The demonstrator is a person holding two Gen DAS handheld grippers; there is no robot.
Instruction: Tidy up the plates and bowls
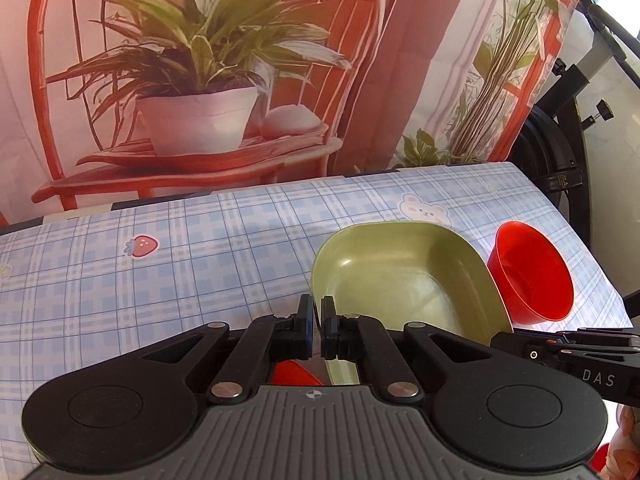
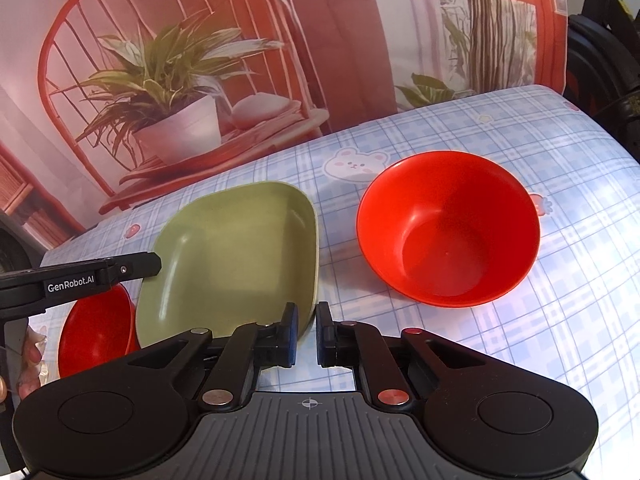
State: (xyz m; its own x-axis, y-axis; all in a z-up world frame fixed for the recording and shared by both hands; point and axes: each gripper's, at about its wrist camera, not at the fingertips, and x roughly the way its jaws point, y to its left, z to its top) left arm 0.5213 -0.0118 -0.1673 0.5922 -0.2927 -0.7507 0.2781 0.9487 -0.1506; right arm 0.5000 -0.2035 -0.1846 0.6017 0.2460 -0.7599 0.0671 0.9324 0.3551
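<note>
A green square plate (image 1: 400, 276) (image 2: 240, 252) hangs tilted between both grippers. My left gripper (image 1: 316, 320) (image 2: 157, 266) is shut on the plate's left rim. At the right near corner, my right gripper (image 2: 307, 332) (image 1: 498, 340) is shut on the rim, one finger inside the plate and one outside. A red bowl (image 2: 448, 232) (image 1: 532, 276) stands upright on the cloth just right of the plate. A second red bowl (image 2: 96, 332) (image 1: 294, 372) sits under the plate's left edge, partly hidden by it.
The table (image 2: 560, 320) wears a blue plaid cloth with bear and strawberry prints. A printed backdrop (image 1: 200, 80) of a red chair and potted plant hangs along the far edge. A black stand (image 1: 560, 140) rises past the right edge. A person's hand (image 2: 28, 360) shows at lower left.
</note>
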